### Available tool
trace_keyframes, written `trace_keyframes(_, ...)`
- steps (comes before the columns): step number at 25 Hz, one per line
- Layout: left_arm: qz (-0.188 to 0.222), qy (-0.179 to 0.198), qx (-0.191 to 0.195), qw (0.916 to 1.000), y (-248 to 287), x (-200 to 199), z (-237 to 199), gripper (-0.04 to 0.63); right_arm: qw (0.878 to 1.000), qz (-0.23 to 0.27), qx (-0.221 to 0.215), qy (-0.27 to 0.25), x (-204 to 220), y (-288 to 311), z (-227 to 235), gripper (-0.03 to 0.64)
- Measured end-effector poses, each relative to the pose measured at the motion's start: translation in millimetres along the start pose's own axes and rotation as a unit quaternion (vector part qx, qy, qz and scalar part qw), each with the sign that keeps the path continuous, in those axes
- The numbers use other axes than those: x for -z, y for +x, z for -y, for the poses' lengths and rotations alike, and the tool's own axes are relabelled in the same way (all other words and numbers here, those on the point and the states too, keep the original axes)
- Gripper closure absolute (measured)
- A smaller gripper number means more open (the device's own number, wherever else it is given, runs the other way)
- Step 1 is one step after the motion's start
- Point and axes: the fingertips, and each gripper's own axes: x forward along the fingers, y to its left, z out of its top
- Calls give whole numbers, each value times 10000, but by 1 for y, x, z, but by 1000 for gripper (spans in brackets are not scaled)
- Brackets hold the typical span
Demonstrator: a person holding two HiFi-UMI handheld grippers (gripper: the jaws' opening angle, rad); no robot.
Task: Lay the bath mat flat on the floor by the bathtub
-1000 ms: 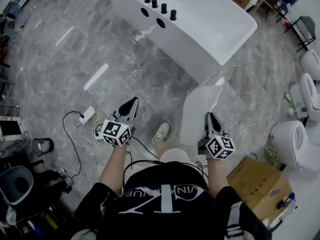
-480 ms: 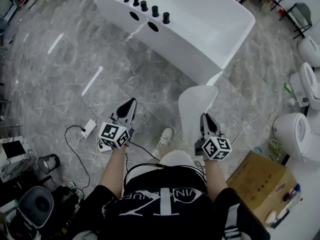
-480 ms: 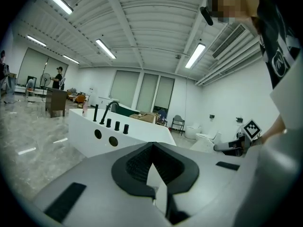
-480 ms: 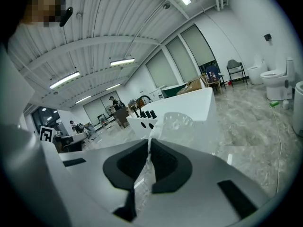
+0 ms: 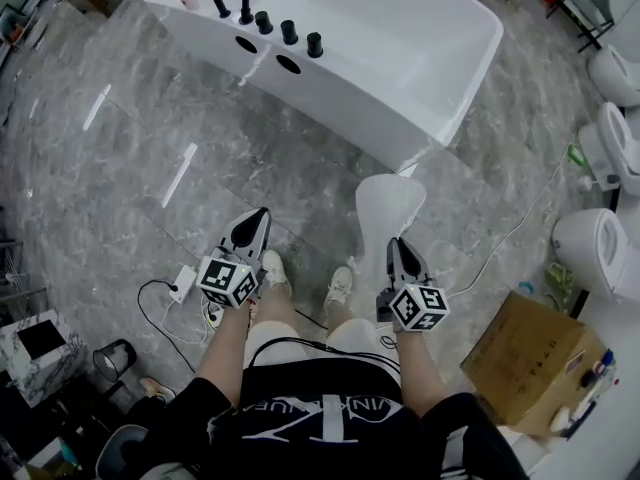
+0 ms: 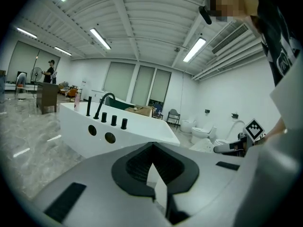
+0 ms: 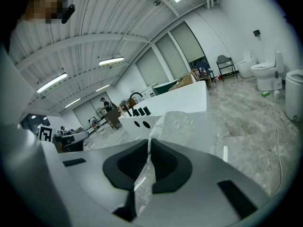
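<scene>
The white bathtub (image 5: 400,58) with black taps stands ahead on the grey marble floor. My right gripper (image 5: 400,248) is shut on the near edge of the translucent white bath mat (image 5: 385,208). The mat sticks out forward from its jaws, bent and off the floor, with its far end close to the tub's corner. In the right gripper view the mat (image 7: 189,126) runs up between the closed jaws. My left gripper (image 5: 258,220) is held level to the left, shut, with nothing visibly in it. The left gripper view shows the tub (image 6: 118,131) beyond its closed jaws.
Toilets (image 5: 595,258) line the right side, with a cardboard box (image 5: 525,353) near them. A thin cable (image 5: 510,238) crosses the floor at the right. A power strip with wires (image 5: 183,283) lies at the left. The person's shoes (image 5: 272,268) are just below the grippers.
The person has stepped toward the tub, carrying both grippers forward. The mat stays in the right gripper. Both shoes now show under the grippers.
</scene>
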Motion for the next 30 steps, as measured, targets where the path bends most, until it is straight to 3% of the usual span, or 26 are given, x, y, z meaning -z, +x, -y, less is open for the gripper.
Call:
trace_keyframes(7, -265, 17, 640, 9976, 58, 7, -57, 581, 9961, 372, 634, 479, 9, 52, -13, 581)
trace_keyframes(11, -405, 62, 916, 9950, 80, 17, -94, 581, 9929, 488, 755, 777, 28, 98, -33, 581)
trace_keyframes(17, -467, 136, 1051, 9933, 99, 31, -142, 581, 9913, 592, 439, 1089, 47, 180, -81, 581)
trace_keyframes(21, -416, 290, 889, 9947, 99, 34, -176, 581, 9882, 771, 36, 1321, 44, 238, -126, 581)
trace_keyframes(24, -542, 534, 858, 9934, 95, 38, -186, 581, 9828, 965, -253, 1551, 35, 279, -156, 581)
trace_keyframes(30, -587, 351, 664, 9954, 90, 50, -215, 581, 9623, 1594, -443, 2158, 4, 326, -170, 581)
